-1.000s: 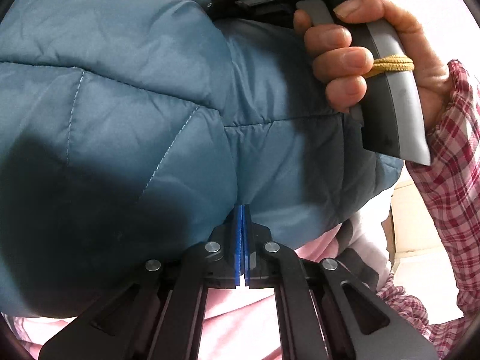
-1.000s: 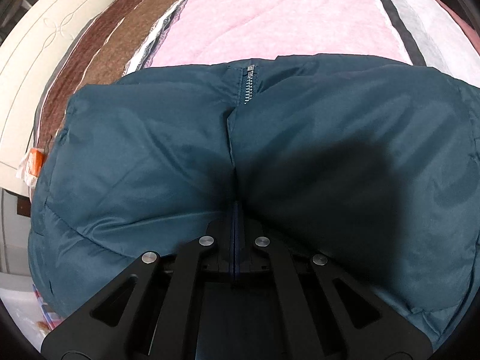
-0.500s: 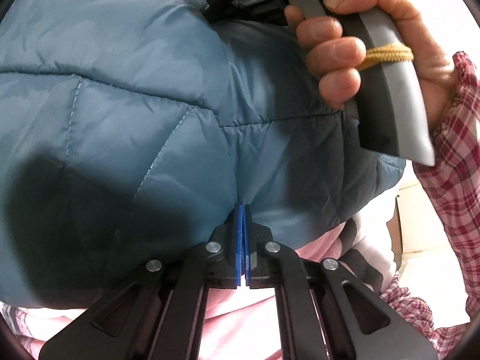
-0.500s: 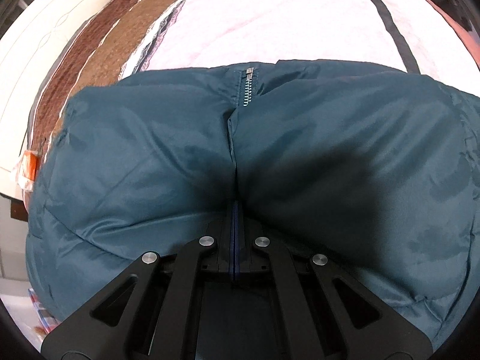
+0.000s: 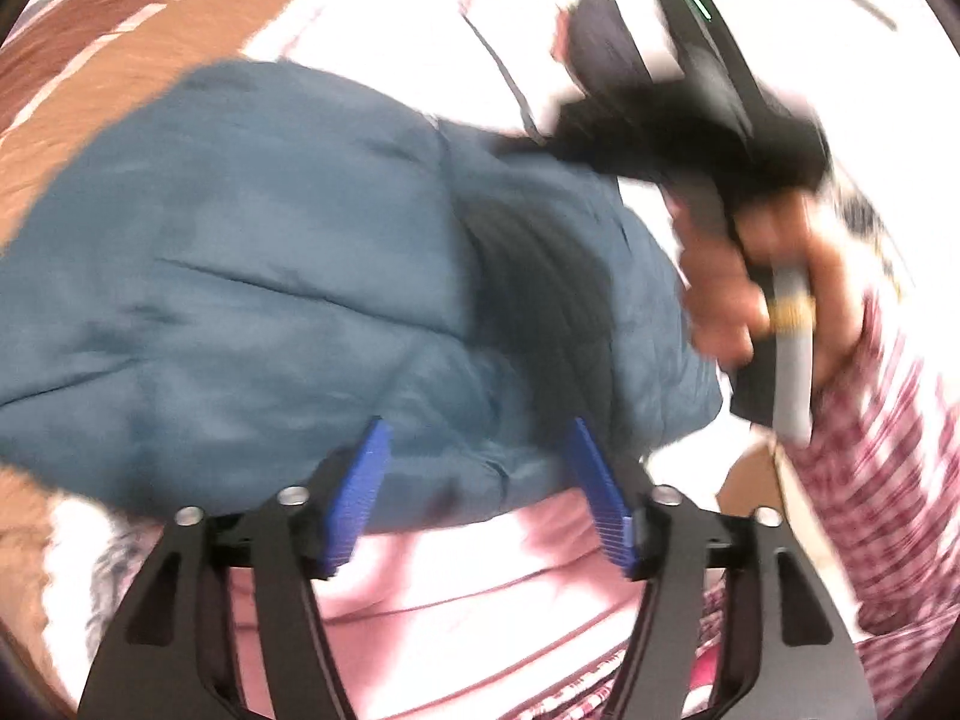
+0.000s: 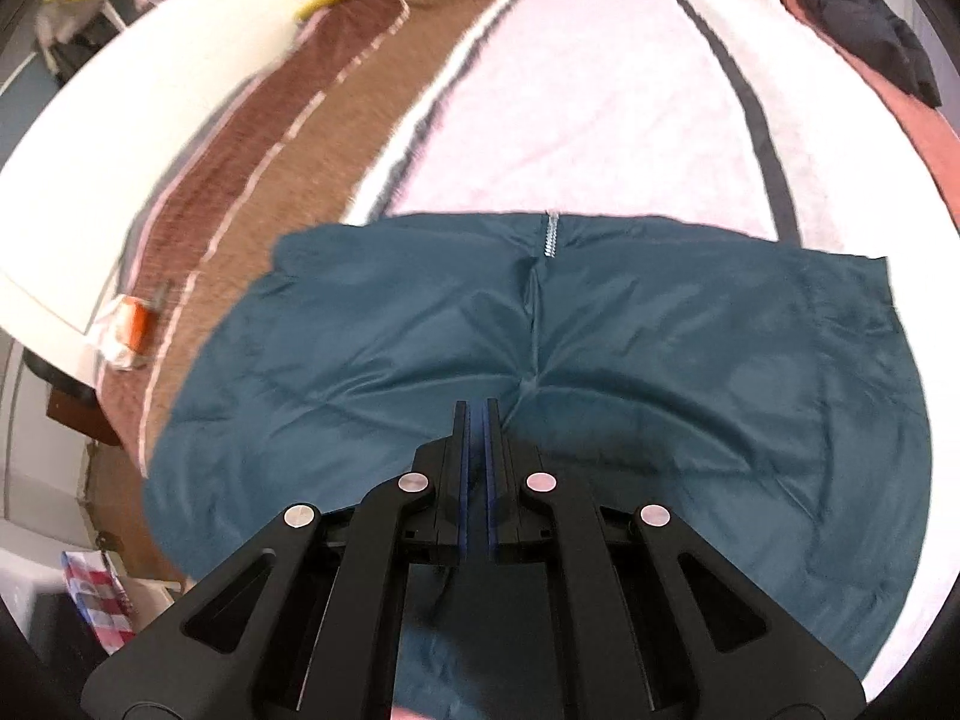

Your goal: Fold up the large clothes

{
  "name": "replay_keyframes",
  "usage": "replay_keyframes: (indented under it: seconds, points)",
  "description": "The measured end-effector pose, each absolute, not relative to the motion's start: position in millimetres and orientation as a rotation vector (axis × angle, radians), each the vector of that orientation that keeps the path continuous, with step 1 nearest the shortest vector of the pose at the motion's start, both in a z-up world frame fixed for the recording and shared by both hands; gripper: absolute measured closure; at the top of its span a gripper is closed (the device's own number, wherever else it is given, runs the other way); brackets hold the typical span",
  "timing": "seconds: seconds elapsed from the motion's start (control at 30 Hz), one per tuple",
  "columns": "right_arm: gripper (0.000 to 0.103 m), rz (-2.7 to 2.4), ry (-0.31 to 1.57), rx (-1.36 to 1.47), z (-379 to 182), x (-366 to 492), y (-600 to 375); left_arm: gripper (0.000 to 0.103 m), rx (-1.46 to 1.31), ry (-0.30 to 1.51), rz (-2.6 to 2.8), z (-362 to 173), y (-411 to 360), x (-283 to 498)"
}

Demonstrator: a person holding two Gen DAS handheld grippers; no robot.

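Jacket (image 6: 600, 360) on bedspread (image 6: 588, 102); left gripper (image 5: 477, 492) spread, right gripper (image 6: 477, 468) nearly closed.

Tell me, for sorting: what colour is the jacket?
Dark teal jacket, clearest in the right wrist view.

The teal padded jacket (image 6: 600, 360) lies spread flat on the pink and brown striped bed cover, filling the lower middle of the frame; its silver zipper (image 6: 550, 237) shows at the far edge, upper centre, with a crease running down from it

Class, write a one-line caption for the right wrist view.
Right gripper nearly closed above teal jacket on striped blanket.
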State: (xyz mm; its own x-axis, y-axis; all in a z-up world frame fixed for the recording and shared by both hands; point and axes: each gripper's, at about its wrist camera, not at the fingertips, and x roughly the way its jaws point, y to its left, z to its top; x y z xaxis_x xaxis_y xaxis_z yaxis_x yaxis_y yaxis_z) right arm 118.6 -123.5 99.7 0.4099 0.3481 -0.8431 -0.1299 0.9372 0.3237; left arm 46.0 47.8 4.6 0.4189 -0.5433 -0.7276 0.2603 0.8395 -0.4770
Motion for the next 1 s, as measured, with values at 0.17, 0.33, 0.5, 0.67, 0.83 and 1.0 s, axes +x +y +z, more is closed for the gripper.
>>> replay_keyframes:
  seconds: [0.17, 0.33, 0.5, 0.67, 0.83, 1.0]
  points:
    - [0.098, 0.357, 1.082, 0.252, 111.5, 73.5, -126.8, 0.027, -0.519, 0.951, -0.317, 11.9, 134.6, 29.6]
    - [0.098, 0.412, 1.115, 0.241, 100.6, 20.0, -118.6, 0.020, -0.746, 0.925, -0.129, -15.1, 203.7, 25.1]
    - [0.098, 0.440, 1.179, 0.211, 79.4, -16.1, -105.2, 0.020, -0.928, 0.956, -0.042, -52.0, 219.6, 34.3]
    - [0.098, 0.390, 1.121, 0.239, 88.7, -4.1, -114.0, 0.020, -0.957, 0.980, -0.026, -73.7, 227.0, 52.3]
    - [0.098, 0.369, 1.138, 0.263, 83.7, 25.5, -115.2, 0.019, -1.046, 0.994, -0.057, -89.9, 231.6, 70.1]
    - [0.098, 0.409, 1.238, 0.294, 57.4, 29.5, -102.1, 0.040, -1.073, 0.972, -0.107, -93.7, 223.5, 73.2]
